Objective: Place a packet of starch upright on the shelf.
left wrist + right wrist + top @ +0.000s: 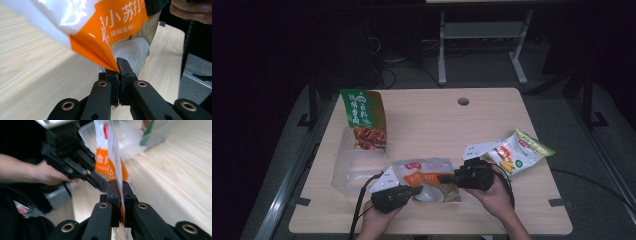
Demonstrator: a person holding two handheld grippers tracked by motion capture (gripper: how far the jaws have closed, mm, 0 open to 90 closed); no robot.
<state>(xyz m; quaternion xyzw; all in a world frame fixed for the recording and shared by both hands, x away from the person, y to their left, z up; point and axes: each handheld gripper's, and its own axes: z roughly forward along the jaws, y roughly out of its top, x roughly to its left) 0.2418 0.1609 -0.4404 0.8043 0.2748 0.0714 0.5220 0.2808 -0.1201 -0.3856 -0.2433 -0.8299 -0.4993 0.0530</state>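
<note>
Now left gripper [119,65], right gripper [117,185] level, both clamping orange-white pouch [426,176].

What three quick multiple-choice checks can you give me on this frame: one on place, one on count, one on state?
1. Where is the green snack bag?
A. propped in the clear plastic tub
B. flat at the table's right edge
C. in the right gripper

2. How many grippers pinch the orange-and-white pouch?
A. none
B. one
C. two

3. How do the left gripper's jaws stand?
A. wide open
B. shut on the pouch's corner
C. shut on nothing

Key: 1 A, it leans up out of the tub; 2 C, the left gripper and right gripper each clamp an edge; 3 B, pads meet on the orange corner.
</note>
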